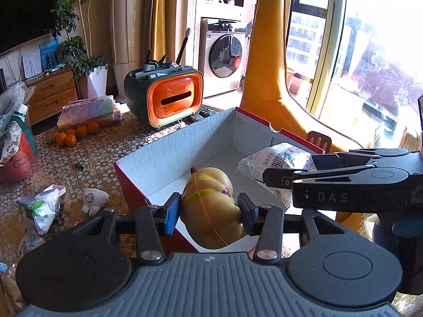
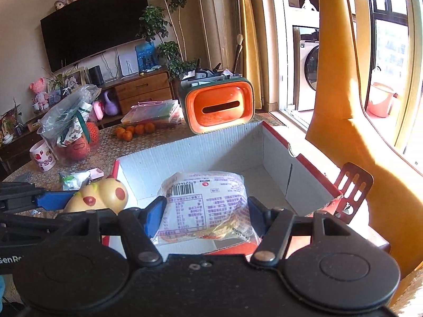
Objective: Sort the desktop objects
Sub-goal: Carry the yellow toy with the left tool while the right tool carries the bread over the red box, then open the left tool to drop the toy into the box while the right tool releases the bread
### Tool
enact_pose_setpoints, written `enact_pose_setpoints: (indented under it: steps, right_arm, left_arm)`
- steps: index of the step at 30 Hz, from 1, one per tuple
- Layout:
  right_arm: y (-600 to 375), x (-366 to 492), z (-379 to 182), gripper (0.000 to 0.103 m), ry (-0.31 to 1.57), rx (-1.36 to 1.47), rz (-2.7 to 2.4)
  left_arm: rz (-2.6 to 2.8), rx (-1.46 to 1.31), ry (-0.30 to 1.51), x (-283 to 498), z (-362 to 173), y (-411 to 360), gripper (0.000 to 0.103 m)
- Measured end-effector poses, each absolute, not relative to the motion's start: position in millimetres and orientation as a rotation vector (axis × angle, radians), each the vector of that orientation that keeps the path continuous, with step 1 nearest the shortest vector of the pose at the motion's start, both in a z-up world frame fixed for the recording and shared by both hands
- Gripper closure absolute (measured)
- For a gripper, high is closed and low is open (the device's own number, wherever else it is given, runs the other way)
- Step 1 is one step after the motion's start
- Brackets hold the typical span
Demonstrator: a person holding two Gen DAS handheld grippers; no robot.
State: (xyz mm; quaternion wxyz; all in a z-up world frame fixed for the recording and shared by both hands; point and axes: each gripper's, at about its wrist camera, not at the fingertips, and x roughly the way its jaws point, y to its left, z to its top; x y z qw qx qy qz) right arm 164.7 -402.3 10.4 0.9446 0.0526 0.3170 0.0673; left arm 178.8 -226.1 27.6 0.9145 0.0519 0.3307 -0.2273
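1. I take the red cardboard box with white inside walls as my landmark; every place below is told from it.
2. My left tool is pinching a yellow squishy toy with red spots and green stripes. The toy hangs over the near left corner of the box, just above the rim.
3. The toy looks soft and light. The pads press it at the waist, and I think this is the good place, because the rounded ends would slip out. A thin thread lies across it and could catch on the rim.
4. My right tool is pinching a clear plastic snack packet with a barcode and printed text. The packet is over the near middle of the box, above its floor.
5. The packet seems light, crinkly and slippery, and what is inside may crush. I hold it by the two sides, across the full part; a thin sealed edge would slide away more easily.
6. In my judgement both things only need a gentle release, low inside the box.
7. Left of the box, on the patterned surface, more things wait: small oranges and a small white figure.
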Motion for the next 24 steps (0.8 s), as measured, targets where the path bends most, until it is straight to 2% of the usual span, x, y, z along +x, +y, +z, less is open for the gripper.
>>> enact_pose_setpoints:
  steps: [9, 24]
  right_arm:
    - [-416, 199, -8, 0.038, 0.706, 0.074, 0.146]
    - [-413, 251, -43, 0.038, 0.845, -0.161, 0.228]
  left_arm:
    - [-0.459, 0.178, 0.73, 216, 11, -253, 0.057]
    - [-0.476, 0.309, 0.895, 277, -29, -281, 0.057]
